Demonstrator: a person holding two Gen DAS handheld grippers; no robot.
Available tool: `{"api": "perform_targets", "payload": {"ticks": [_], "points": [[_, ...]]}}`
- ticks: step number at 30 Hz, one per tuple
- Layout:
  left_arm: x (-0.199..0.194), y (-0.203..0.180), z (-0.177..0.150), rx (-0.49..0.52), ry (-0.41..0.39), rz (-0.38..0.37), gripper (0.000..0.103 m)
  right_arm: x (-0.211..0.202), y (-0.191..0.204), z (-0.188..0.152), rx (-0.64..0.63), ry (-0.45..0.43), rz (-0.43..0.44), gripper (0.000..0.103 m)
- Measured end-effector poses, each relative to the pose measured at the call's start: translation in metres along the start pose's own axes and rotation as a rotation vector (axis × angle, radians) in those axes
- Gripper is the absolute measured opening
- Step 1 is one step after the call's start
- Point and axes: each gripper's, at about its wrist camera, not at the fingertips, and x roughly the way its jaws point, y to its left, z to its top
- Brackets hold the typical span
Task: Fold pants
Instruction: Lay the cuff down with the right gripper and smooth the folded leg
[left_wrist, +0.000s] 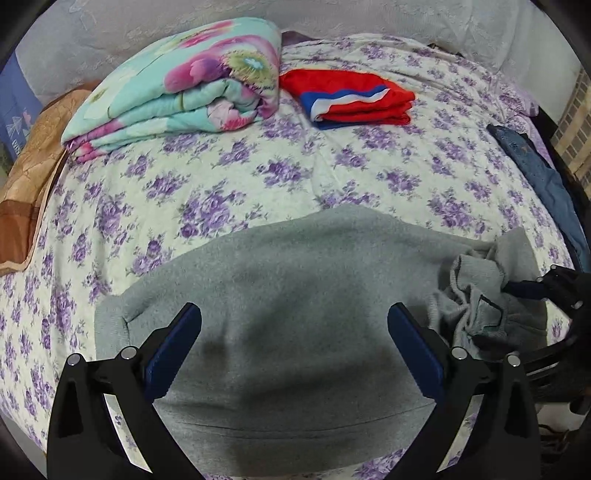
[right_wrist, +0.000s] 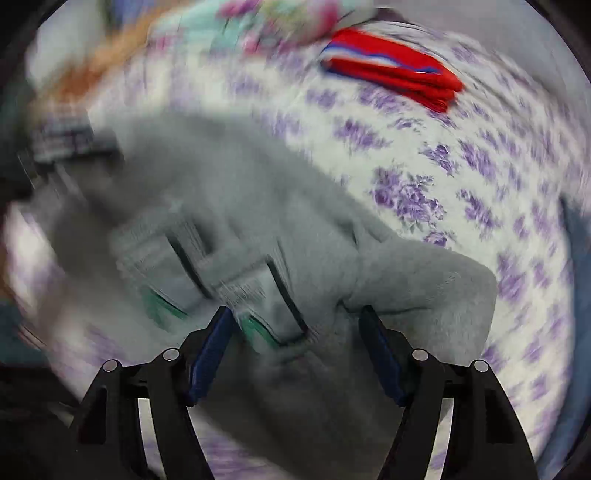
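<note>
Grey fleece pants (left_wrist: 295, 295) lie spread on the flowered bed (left_wrist: 221, 192), soft, limp and light, likely to sag unless pinched at a hem or the ribbed waistband (right_wrist: 207, 266). The left hand-held gripper (left_wrist: 294, 341) hovers agape over flat cloth, holding nothing; the right hand-held gripper (right_wrist: 297, 347) stands part-open above the bunched waist. Blur smears the right view; whether its pads touch fabric is unclear.

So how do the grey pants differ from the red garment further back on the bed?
The grey pants lie spread out with one end bunched; the red garment sits folded in a neat, compact stack. The grey pants are plain, the red garment has blue and white stripes. Both rest on the floral bedspread.
</note>
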Motion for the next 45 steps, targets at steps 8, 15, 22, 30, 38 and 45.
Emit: {"api": "perform_targets", "payload": {"ticks": [8,15,22,30,38,45], "points": [[0.011,0.006,-0.01,-0.048,0.049,-0.004,0.099,-0.089,-0.053,-0.021,0.206,-0.208,0.401,0.024],[0.021,-0.005,-0.011,-0.01,0.073,-0.012,0.099,0.001,-0.002,-0.019,0.228,0.025,0.434,0.073],[-0.003,-0.014,0.003,-0.025,-0.005,-0.091,0.099,-0.051,-0.032,-0.013,0.22,-0.068,0.512,0.076],[0.005,-0.064,0.006,0.063,0.007,-0.138,0.099,-0.014,-0.093,0.04,0.25,-0.068,0.245,0.051],[0.041,-0.079,-0.018,0.042,0.139,-0.13,0.099,0.034,-0.058,0.05,0.009,0.095,0.13,0.036],[0.056,-0.076,-0.028,0.025,0.18,-0.053,0.099,0.036,-0.053,0.073,-0.17,0.11,0.004,0.008]]}}
